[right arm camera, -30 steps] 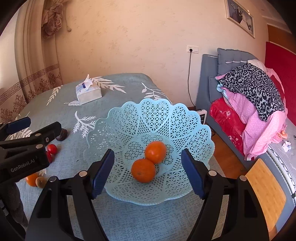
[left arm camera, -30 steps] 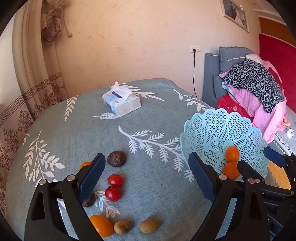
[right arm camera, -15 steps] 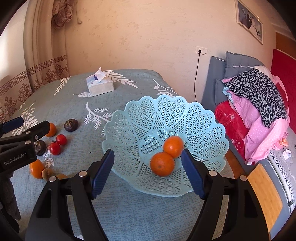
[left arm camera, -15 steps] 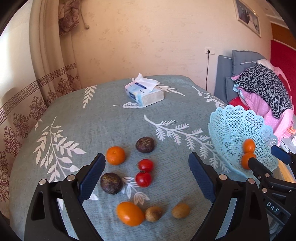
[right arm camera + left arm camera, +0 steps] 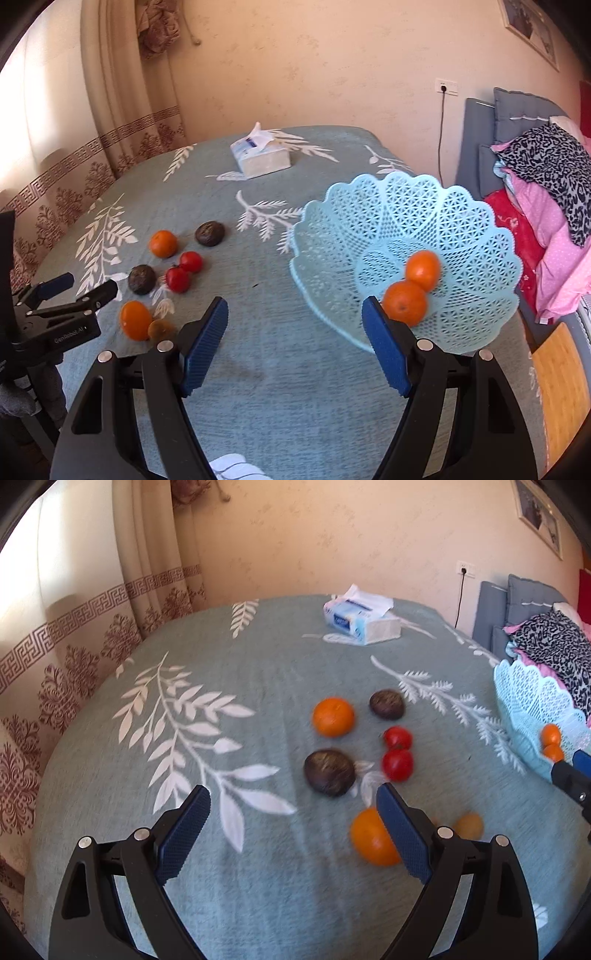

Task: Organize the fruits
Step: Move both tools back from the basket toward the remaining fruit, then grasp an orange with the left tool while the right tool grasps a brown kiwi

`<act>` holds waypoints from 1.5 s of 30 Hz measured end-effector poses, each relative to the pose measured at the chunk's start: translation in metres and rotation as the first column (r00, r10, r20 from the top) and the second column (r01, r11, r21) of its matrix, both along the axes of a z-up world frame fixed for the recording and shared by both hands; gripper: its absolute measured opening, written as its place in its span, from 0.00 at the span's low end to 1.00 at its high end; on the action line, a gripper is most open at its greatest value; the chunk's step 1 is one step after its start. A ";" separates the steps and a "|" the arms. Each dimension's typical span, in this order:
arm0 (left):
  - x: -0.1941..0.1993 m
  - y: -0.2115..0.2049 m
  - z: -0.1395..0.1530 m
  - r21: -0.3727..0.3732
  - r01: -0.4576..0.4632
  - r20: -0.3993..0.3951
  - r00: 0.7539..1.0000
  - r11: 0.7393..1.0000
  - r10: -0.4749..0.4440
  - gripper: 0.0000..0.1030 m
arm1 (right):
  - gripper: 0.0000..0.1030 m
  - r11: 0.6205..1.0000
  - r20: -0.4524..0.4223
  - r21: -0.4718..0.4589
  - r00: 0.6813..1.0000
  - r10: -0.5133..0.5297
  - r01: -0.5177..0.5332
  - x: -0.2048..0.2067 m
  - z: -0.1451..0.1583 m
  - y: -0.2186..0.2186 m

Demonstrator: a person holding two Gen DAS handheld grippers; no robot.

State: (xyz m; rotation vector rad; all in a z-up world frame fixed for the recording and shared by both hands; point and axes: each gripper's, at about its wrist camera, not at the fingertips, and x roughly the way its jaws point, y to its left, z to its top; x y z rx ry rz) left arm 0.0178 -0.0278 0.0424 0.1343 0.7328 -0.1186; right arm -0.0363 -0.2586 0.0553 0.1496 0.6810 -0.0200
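Observation:
A light blue lattice basket [image 5: 436, 218] holds two oranges [image 5: 413, 288] on the table's right side; its rim also shows in the left wrist view [image 5: 528, 701]. Loose fruit lies left of it: an orange [image 5: 332, 716], two dark round fruits [image 5: 328, 771], two tomatoes [image 5: 397, 753], another orange [image 5: 369, 838] and small brown fruits [image 5: 469, 825]. My left gripper [image 5: 291, 830] is open and empty, above the cloth just left of this fruit. My right gripper [image 5: 295, 347] is open and empty, in front of the basket.
A tissue box [image 5: 362, 618] stands at the table's far side. A curtain [image 5: 74, 635] hangs on the left. A pile of clothes [image 5: 546, 206] lies on a sofa to the right. A wooden stool [image 5: 561, 384] stands at the lower right.
Both grippers have swung to the left. The loose fruit now sits to the right in the left wrist view, and the basket has shifted right in both views. Both grippers stay open.

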 end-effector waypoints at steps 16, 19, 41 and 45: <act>-0.014 -0.009 -0.021 -0.043 0.121 -0.089 0.988 0.992 -0.124 0.88 | 0.74 0.991 -0.067 0.003 0.988 0.137 -0.137 0.003 -0.024 0.036; -0.009 -0.016 -0.026 -0.045 0.135 -0.113 0.984 0.990 -0.140 0.88 | 0.74 0.990 -0.080 0.007 0.986 0.144 -0.144 0.004 -0.028 0.037; -0.003 -0.002 -0.021 -0.288 0.208 -0.082 0.967 0.935 -0.241 0.41 | 0.42 0.967 -0.141 0.060 0.957 0.255 -0.249 0.023 -0.041 0.060; -0.008 0.006 -0.018 -0.283 0.182 -0.060 0.977 0.942 -0.206 0.41 | 0.33 0.961 -0.154 0.063 0.949 0.276 -0.269 0.032 -0.043 0.067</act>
